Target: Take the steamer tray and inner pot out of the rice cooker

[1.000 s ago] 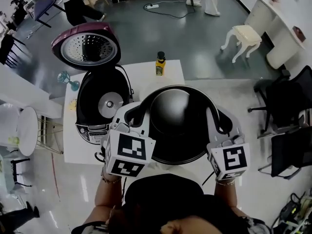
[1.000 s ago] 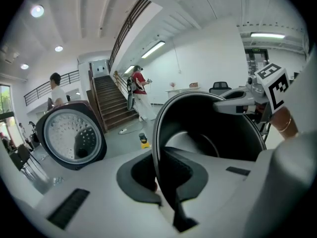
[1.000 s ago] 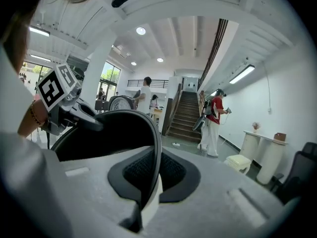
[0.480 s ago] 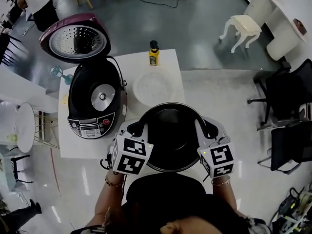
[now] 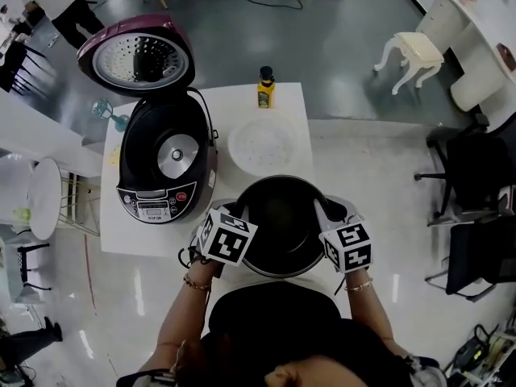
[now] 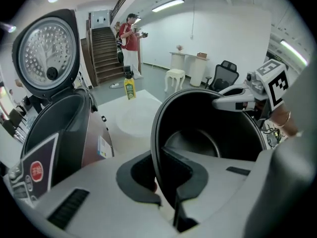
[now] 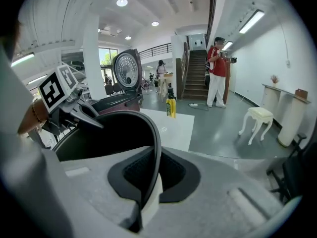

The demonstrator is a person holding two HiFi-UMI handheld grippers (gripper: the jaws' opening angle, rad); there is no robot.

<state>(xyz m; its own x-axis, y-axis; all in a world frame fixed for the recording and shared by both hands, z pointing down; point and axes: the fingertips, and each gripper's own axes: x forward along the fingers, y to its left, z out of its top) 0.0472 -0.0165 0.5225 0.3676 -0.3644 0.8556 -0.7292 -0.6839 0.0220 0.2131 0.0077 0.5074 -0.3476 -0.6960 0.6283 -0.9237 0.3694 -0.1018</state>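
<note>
Head view: the black inner pot (image 5: 282, 226) is out of the rice cooker (image 5: 165, 168), held between both grippers over the near edge of the white bench (image 5: 234, 107); whether its base rests on the bench cannot be told. The left gripper (image 5: 242, 214) has the pot's left rim, and its fingers (image 6: 99, 202) are pinched on that thin wall, one inside and one outside. The right gripper (image 5: 322, 214) takes the opposite rim, its fingers (image 7: 213, 202) pressed on the wall the same way. The round white steamer tray (image 5: 262, 145) lies on the bench just beyond the pot, beside the cooker. The cooker stands empty with its lid (image 5: 137, 55) raised. A yellow bottle (image 5: 265, 89) stands at the far edge.
</note>
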